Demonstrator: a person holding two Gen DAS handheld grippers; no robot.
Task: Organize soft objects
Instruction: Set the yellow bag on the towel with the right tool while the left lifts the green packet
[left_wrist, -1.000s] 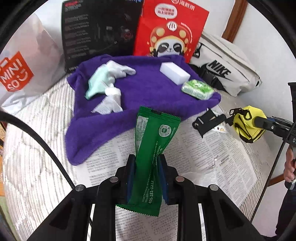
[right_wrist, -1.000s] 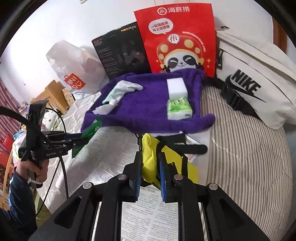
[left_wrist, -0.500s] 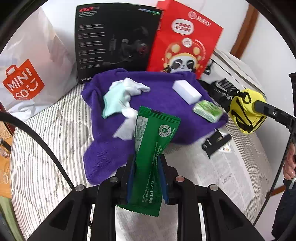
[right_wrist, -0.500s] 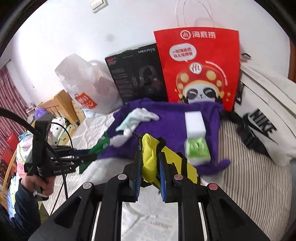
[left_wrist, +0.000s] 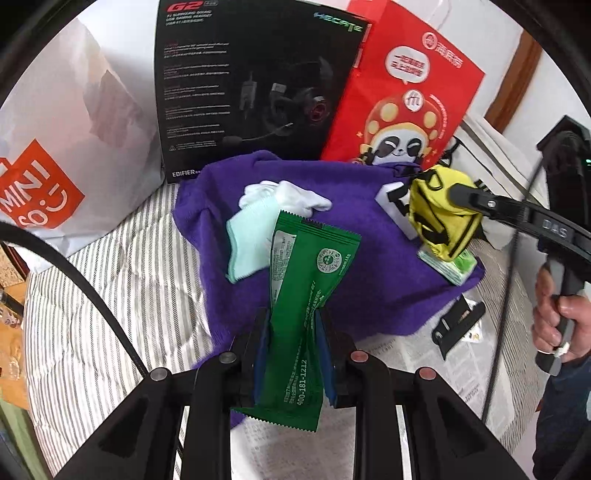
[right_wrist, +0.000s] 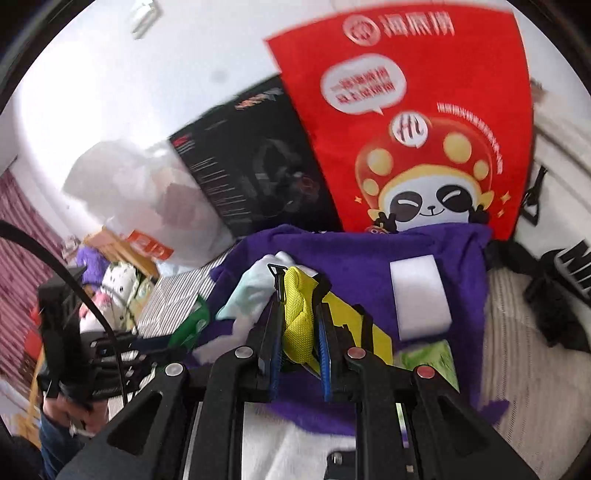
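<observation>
Left hand-held gripper (left_wrist: 293, 350) pinches a green packet (left_wrist: 306, 317) at its waist, jaws narrow on it, the packet standing up out of the fingers and crumpled where they press. Right hand-held gripper (right_wrist: 300, 350) is clamped on a yellow pouch (right_wrist: 298, 325) with black trim; in the left wrist view the same pouch (left_wrist: 441, 218) hangs off the gripper tip above the right part of the purple towel (left_wrist: 369, 280). The towel lies spread on a striped bed (left_wrist: 122, 295), with newspaper (left_wrist: 417, 354) just in front of it. On the towel: a white glove (left_wrist: 288, 194), a pale mint sock (left_wrist: 249, 243) touching the glove, a white sponge block (right_wrist: 419, 295), and a green tissue pack (left_wrist: 456, 266) at the towel's right edge, just below the pouch. Behind the towel, upright: a black headset box (left_wrist: 255, 88), a red paper bag with a panda (left_wrist: 402, 99), and a white plastic shopping bag (left_wrist: 55, 147) to the left. A black clip (left_wrist: 458, 325) lies on the newspaper. A hand (left_wrist: 557, 314) grips the right gripper's handle. Right wrist view is motion-blurred.
</observation>
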